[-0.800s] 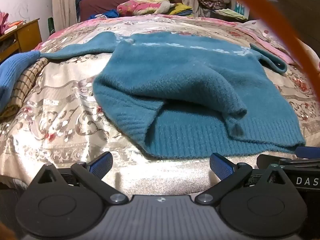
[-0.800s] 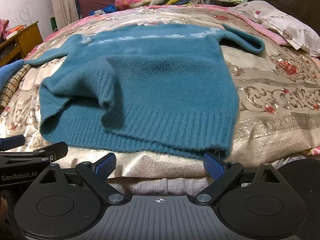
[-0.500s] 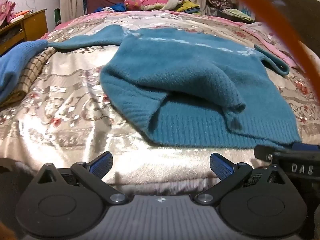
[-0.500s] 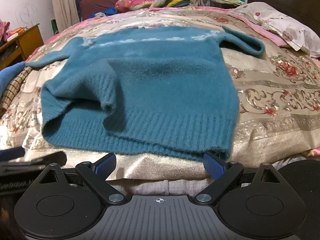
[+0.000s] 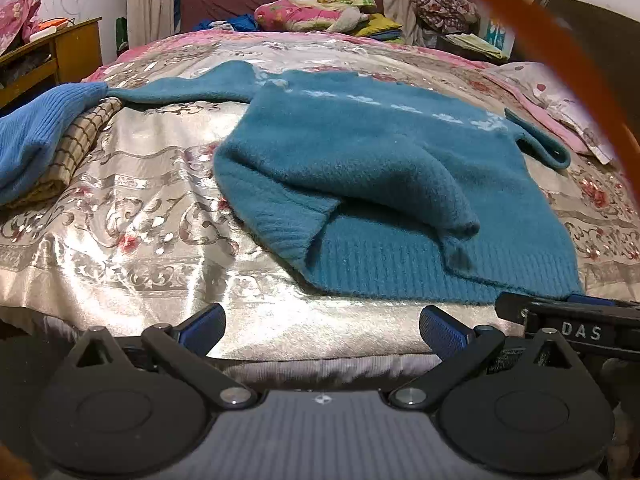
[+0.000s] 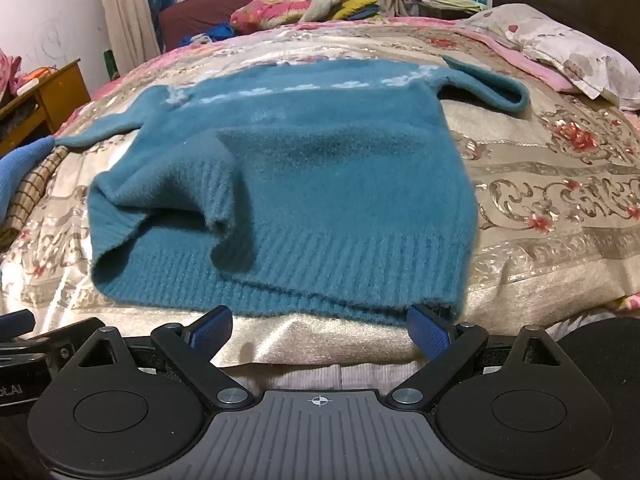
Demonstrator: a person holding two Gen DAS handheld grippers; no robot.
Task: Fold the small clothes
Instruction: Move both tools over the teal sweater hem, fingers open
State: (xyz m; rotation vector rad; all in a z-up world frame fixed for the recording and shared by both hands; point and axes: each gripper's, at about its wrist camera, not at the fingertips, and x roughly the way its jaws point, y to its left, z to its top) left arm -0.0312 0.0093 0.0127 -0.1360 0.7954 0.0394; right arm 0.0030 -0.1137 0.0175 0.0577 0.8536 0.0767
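Left claw: the left gripper has its jaws spread wide, and nothing is between the blue fingertips. It hangs over the near edge of the bed.
Right claw: the right gripper is also spread wide and holds nothing. Its right fingertip is just beside the near right corner of the hem; I cannot tell if it touches.
Neighbour tool: in the left wrist view, the right gripper's side shows at the right, just beside the hem corner.
Task thing: the teal sweater lies flat on the bedspread, ahead of both claws. From the left claw it is ahead and to the right; from the right claw it is straight ahead.
Hem: the ribbed hem is the nearest part, close to the bed edge.
Fold: the left part of the sweater is already turned over the body, with a loose flap.
Sleeves: one sleeve stretches far to the left; the other sleeve lies far to the right.
Open room: bare bedspread ahead-left of the left claw and right of the sweater.
Far left: a blue knit garment on a checked cloth.
Far right: a pillow.
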